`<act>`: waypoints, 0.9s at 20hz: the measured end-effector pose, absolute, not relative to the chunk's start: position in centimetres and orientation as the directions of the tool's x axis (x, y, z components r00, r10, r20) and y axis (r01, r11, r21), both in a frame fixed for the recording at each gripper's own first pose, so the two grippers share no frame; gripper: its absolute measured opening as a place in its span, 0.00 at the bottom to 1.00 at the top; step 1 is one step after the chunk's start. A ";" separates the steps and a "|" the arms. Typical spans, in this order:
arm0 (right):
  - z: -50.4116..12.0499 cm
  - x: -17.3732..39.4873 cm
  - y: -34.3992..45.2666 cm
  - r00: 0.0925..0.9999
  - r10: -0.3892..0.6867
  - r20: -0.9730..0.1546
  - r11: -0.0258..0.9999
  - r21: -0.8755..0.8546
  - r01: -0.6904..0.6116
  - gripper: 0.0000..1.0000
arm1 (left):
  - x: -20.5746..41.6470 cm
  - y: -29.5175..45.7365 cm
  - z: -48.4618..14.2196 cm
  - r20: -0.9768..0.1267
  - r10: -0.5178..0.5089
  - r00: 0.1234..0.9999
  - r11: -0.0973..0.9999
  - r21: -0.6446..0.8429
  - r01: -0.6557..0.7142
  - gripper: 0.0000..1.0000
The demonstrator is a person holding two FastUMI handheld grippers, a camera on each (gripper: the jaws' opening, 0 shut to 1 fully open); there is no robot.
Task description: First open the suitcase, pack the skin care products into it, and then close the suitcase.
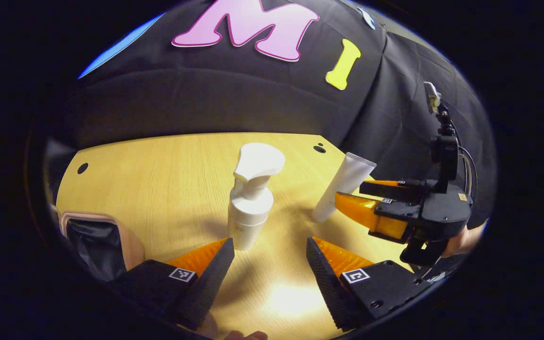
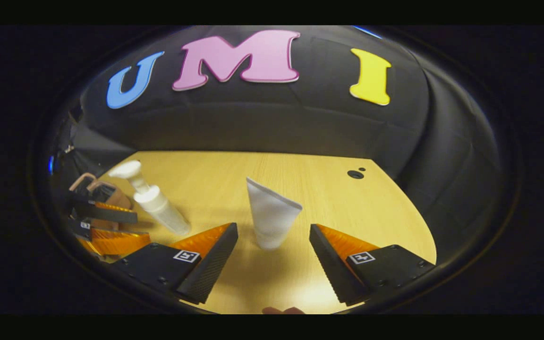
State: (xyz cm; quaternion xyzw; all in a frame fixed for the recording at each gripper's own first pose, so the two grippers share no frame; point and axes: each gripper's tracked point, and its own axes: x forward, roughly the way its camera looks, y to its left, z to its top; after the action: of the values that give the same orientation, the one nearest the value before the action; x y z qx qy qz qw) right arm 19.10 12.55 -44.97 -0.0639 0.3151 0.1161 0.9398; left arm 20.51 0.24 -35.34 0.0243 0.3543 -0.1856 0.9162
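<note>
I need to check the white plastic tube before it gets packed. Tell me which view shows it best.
The right gripper view: the white plastic tube stands upright, central and unblocked, just ahead of the open right tongs. In the left gripper view the tube sits off to the right, leaning, partly behind those tongs' orange fingers.

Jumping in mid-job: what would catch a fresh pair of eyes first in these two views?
Two white skin care items stand upright on the wooden table: a pump bottle just ahead of the open left gripper, and a tube standing on its cap between the open right gripper fingers, not yet gripped. The pink suitcase, lying open with a dark lining, sits at the table's left edge.
</note>
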 end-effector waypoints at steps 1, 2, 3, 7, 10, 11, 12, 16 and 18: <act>-45.8 19.8 12.4 0.770 0.189 -0.609 0.961 -0.047 -0.273 0.98 | 21.9 0.4 -36.0 -0.658 -0.294 0.693 0.937 -0.056 0.345 0.97; -46.4 20.4 12.5 0.765 0.201 -0.612 0.958 -0.041 -0.284 0.98 | 22.8 0.4 -37.0 -0.666 -0.274 0.694 0.941 -0.036 0.336 0.97; -46.9 20.9 12.9 0.759 0.218 -0.614 0.954 -0.029 -0.298 0.98 | 23.6 0.6 -37.8 -0.677 -0.251 0.692 0.946 -0.022 0.322 0.97; -48.2 21.7 13.8 0.729 0.247 -0.639 0.952 0.019 -0.305 0.62 | 27.7 1.0 -42.6 -0.689 -0.175 0.704 0.960 0.039 0.276 0.97; -48.2 21.1 13.7 0.706 0.266 -0.656 0.953 0.067 -0.297 0.38 | 27.0 1.4 -39.6 -0.700 -0.173 0.693 0.973 -0.013 0.230 0.57; -47.8 21.0 13.8 0.701 0.279 -0.657 0.949 0.075 -0.307 0.35 | 26.5 1.7 -39.2 -0.705 -0.169 0.689 0.975 -0.017 0.222 0.55; -47.1 20.9 14.1 0.700 0.286 -0.655 0.946 0.078 -0.314 0.35 | 26.2 1.8 -38.7 -0.712 -0.171 0.681 0.974 -0.017 0.227 0.54; -41.8 19.0 16.4 0.708 0.346 -0.616 0.922 0.085 -0.377 0.35 | 21.6 4.1 -32.6 -0.724 -0.206 0.659 0.960 -0.020 0.278 0.53; -39.0 17.2 18.8 0.700 0.402 -0.590 0.901 0.119 -0.416 0.35 | 18.3 7.2 -28.7 -0.740 -0.208 0.639 0.961 -0.032 0.276 0.53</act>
State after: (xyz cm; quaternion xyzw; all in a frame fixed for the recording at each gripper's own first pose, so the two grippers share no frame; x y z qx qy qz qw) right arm 17.17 18.76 -39.02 -0.0116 0.3172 0.2218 0.9220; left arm 18.33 7.15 -28.69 0.0419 0.4032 -0.1339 0.9043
